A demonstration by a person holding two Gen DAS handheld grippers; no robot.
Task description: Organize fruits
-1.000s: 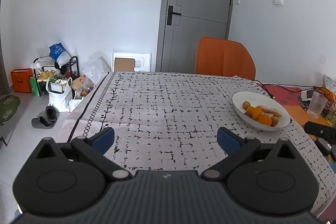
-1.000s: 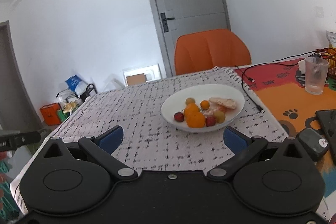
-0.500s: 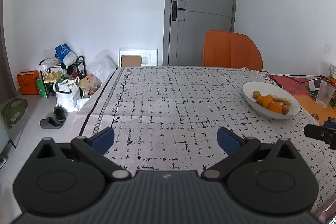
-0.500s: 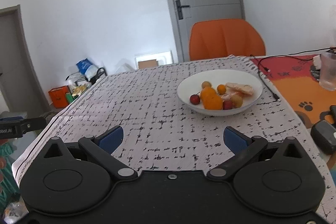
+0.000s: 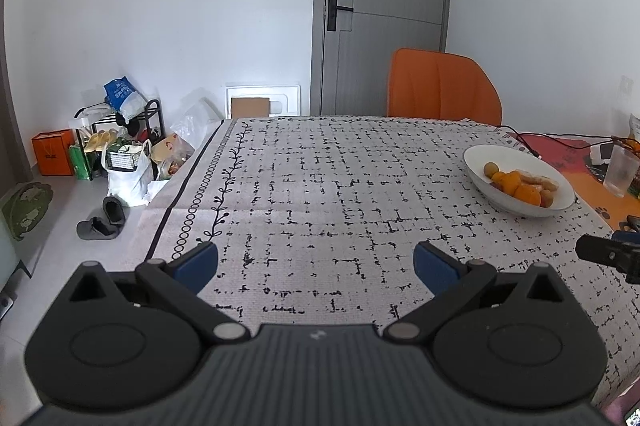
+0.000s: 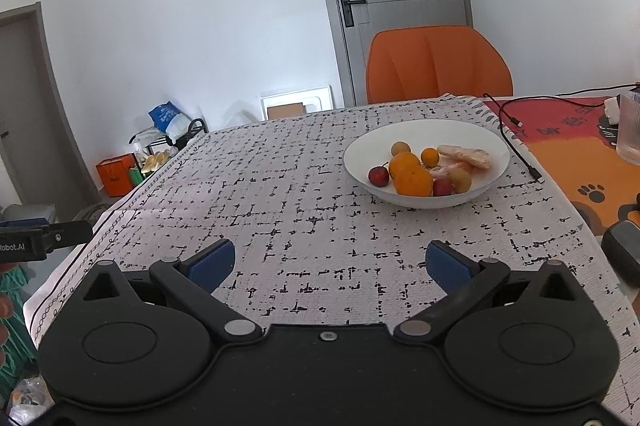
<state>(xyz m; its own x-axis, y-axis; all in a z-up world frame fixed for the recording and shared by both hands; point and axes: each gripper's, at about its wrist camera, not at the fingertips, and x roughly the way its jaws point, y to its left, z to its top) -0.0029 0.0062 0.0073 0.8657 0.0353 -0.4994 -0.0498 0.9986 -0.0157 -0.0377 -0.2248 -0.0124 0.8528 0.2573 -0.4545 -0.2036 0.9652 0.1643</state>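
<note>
A white bowl (image 6: pixel 492 142) stands on the patterned tablecloth (image 6: pixel 304 194) and holds several fruits: oranges (image 6: pixel 412 178), a red cherry (image 6: pixel 378 176), small yellow round fruits and peeled pieces. The bowl also shows in the left wrist view (image 5: pixel 476 166) at the right. My right gripper (image 6: pixel 330 264) is open and empty, near the table's front edge, short of the bowl. My left gripper (image 5: pixel 316 260) is open and empty over the cloth, left of the bowl. The right gripper's tip shows in the left wrist view (image 5: pixel 608 256).
An orange chair (image 6: pixel 438 64) stands behind the table. A black cable (image 6: pixel 516 146) lies right of the bowl on a red-orange mat (image 6: pixel 568 146), with a clear glass (image 6: pixel 630 128). Bags and a rack (image 5: pixel 116 142) sit on the floor at left.
Both views have shifted a little; the bowl sits slightly lower and nearer in the right wrist view. Both grippers stay open and empty.
</note>
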